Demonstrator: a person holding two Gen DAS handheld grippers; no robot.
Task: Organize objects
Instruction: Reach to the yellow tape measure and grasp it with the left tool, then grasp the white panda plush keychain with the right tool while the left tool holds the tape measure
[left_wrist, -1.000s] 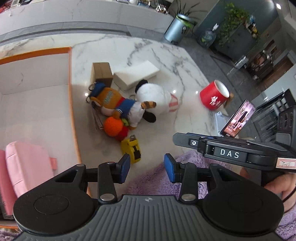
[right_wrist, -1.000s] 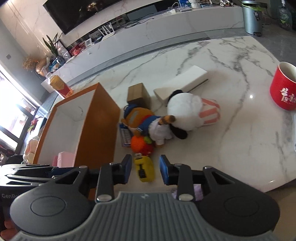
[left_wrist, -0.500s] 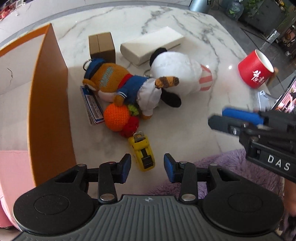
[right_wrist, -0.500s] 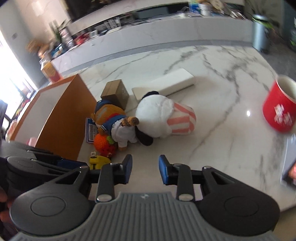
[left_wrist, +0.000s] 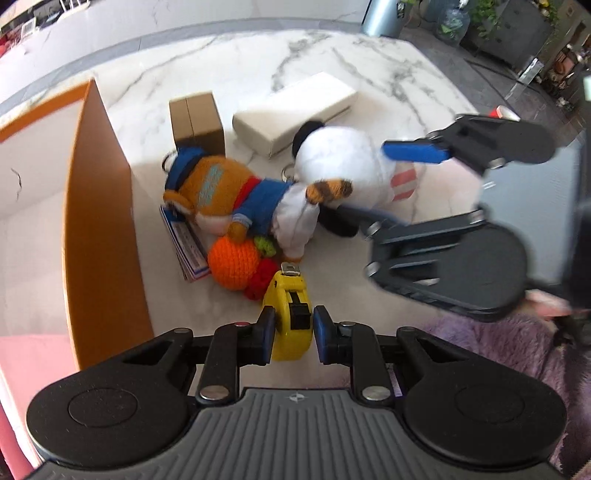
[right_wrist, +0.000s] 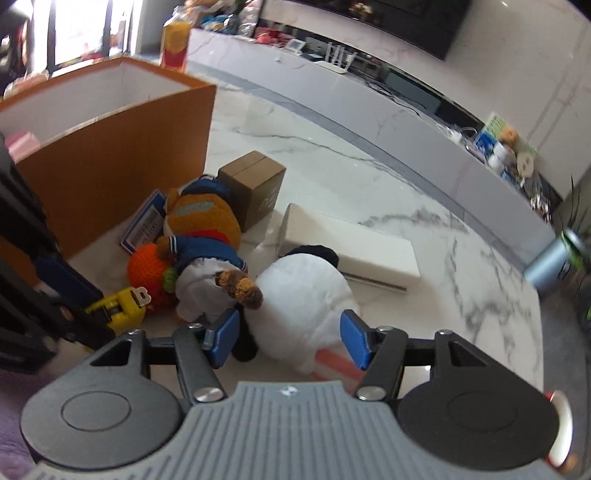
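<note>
A yellow tape measure (left_wrist: 289, 322) lies on the marble table between the open pads of my left gripper (left_wrist: 294, 334); it also shows in the right wrist view (right_wrist: 119, 309). My right gripper (right_wrist: 290, 338) is open wide around a white plush with striped trim (right_wrist: 304, 314), also seen in the left wrist view (left_wrist: 349, 172). An orange plush in blue and white clothes (left_wrist: 236, 201) lies beside it, over an orange crocheted ball (left_wrist: 232, 260). An orange box with a white inside (left_wrist: 99, 221) stands at the left.
A small brown carton (left_wrist: 197, 123) and a long white box (left_wrist: 295, 112) lie behind the plushes. A printed card (left_wrist: 184, 245) lies beside the orange box. A pink item (right_wrist: 22, 143) sits inside the box. A purple fluffy mat (left_wrist: 498, 343) is near the front edge.
My left gripper has come down and forward so its pads flank the tape measure. My right gripper has opened wider and swung in around the white plush.
</note>
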